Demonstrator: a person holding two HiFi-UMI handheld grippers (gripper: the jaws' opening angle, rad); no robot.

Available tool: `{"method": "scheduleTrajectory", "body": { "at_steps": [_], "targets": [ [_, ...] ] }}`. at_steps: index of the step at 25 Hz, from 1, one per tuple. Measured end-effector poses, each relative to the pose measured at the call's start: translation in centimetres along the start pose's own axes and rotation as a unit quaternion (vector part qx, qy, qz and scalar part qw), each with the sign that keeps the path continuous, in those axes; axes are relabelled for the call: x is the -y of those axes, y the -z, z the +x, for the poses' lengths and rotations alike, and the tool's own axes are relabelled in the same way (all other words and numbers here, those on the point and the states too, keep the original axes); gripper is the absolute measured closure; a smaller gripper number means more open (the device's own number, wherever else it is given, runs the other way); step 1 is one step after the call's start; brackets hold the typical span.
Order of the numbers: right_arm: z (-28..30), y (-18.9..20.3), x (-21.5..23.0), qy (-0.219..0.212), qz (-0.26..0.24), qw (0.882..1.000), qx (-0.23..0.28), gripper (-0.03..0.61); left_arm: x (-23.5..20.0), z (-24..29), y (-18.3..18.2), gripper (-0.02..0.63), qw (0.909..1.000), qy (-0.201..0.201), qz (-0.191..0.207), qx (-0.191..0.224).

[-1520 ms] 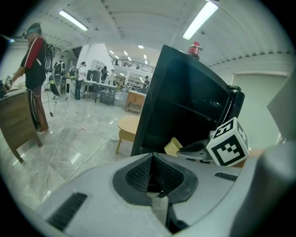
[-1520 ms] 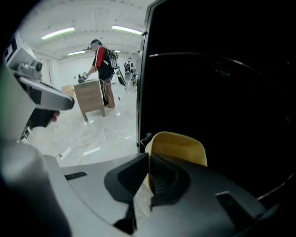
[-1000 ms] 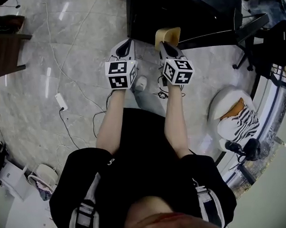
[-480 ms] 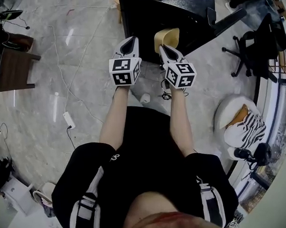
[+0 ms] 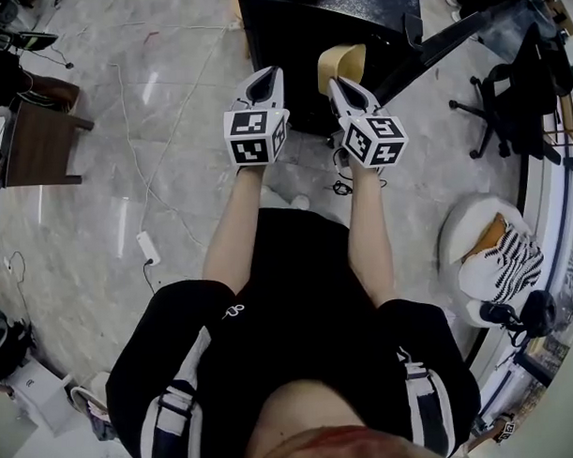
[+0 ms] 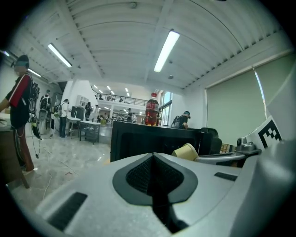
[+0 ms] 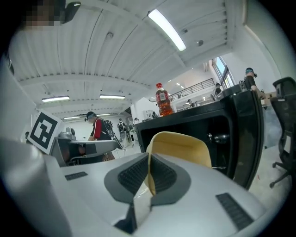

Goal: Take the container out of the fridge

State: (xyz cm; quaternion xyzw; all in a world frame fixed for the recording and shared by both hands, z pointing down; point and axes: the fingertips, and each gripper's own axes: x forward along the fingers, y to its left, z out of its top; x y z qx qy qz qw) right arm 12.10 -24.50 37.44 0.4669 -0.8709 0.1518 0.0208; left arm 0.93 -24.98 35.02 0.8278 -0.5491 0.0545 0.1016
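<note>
- The right tool [image 7: 149,166] has its jaws clamped on the thin wall of the beige container [image 7: 185,147], one jaw inside the rim and one outside
- The container sits tilted at the jaw tips, its open mouth toward the right tool's camera
- The left tool [image 6: 154,159] has its jaws together with nothing between them
- In the head view the two tools are side by side, apart, both pointing at the fridge [image 5: 289,45]
- The container hangs just before the fridge's dark open front; whether it is fully clear of the opening cannot be told
- The fridge door [image 7: 249,134] stands swung open at the right
- A red bottle [image 7: 162,102] stands upright on top of the fridge
- The fridge rests on a grey marble floor [image 5: 151,106] with loose cables
- A black chair [image 5: 517,103] stands to the right of the fridge
</note>
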Motion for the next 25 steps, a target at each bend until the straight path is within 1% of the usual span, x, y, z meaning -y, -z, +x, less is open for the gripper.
{"method": "scheduleTrajectory", "body": {
  "at_steps": [5, 10, 13, 25],
  "targets": [
    [-0.4, -1.0, -0.1, -0.003, -0.007, 1.0, 0.013, 0.56, 0.5, -0.5, -0.9, 0.604, 0.9999, 0.0, 0.006, 0.01],
    [-0.4, -1.1, -0.2, -0.002, -0.013, 1.0, 0.014, 0.56, 0.4, -0.6, -1.4, 0.604, 0.9998, 0.003, -0.006, 0.019],
    [-0.3, -1.3, 0.1, -0.002, -0.013, 1.0, 0.017, 0.56, 0.7, -0.3, -1.8, 0.604, 0.9997, 0.006, -0.004, 0.024],
    [-1.5, -1.3, 0.6, -0.001, -0.017, 1.0, 0.02, 0.56, 1.8, -0.7, -1.9, 0.604, 0.9996, 0.009, -0.007, 0.026]
  ]
}}
